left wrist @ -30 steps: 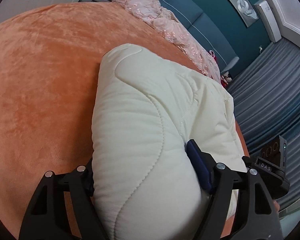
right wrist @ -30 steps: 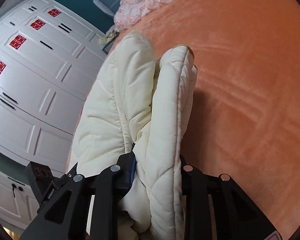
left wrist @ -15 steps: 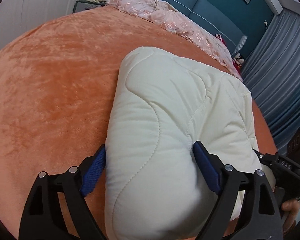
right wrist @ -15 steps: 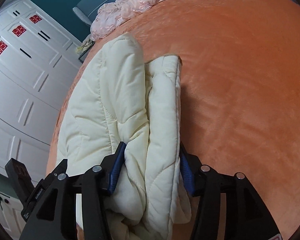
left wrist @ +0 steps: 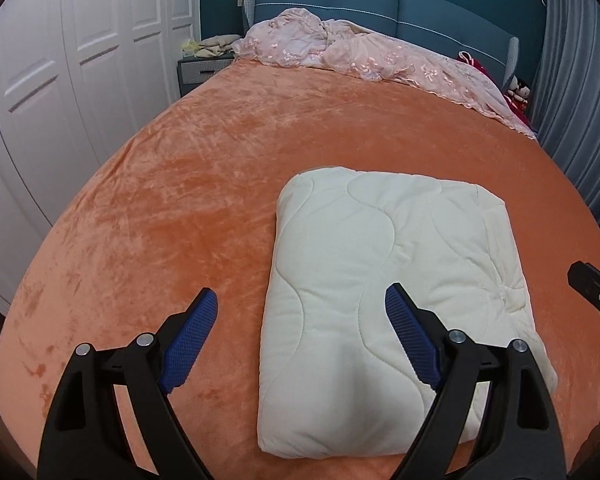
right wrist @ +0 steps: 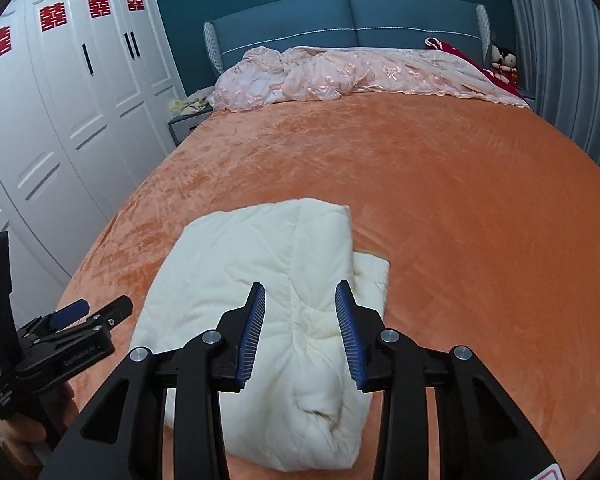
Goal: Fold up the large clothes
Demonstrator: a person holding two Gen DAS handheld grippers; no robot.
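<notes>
Left wrist view: the left claw (left wrist: pixel 300 312) hangs above the bed (left wrist: pixel 187 184), blue pads spread wide, gripping nothing.
Garment: the cream quilted garment (left wrist: pixel 380 280) lies folded into a thick rectangle just ahead of and below this claw, its near-left corner between the spread pads.
Right wrist view: the right claw (right wrist: pixel 300 328) is parted too, empty, above the bundle's near edge.
Fold edges: a lower layer pokes out ahead and right of the right claw, so the stack is uneven.
Likely reason: both claws apart suggests the fold is set down.
Beyond: pink bedding (right wrist: pixel 340 72) lies far ahead by the headboard.
</notes>
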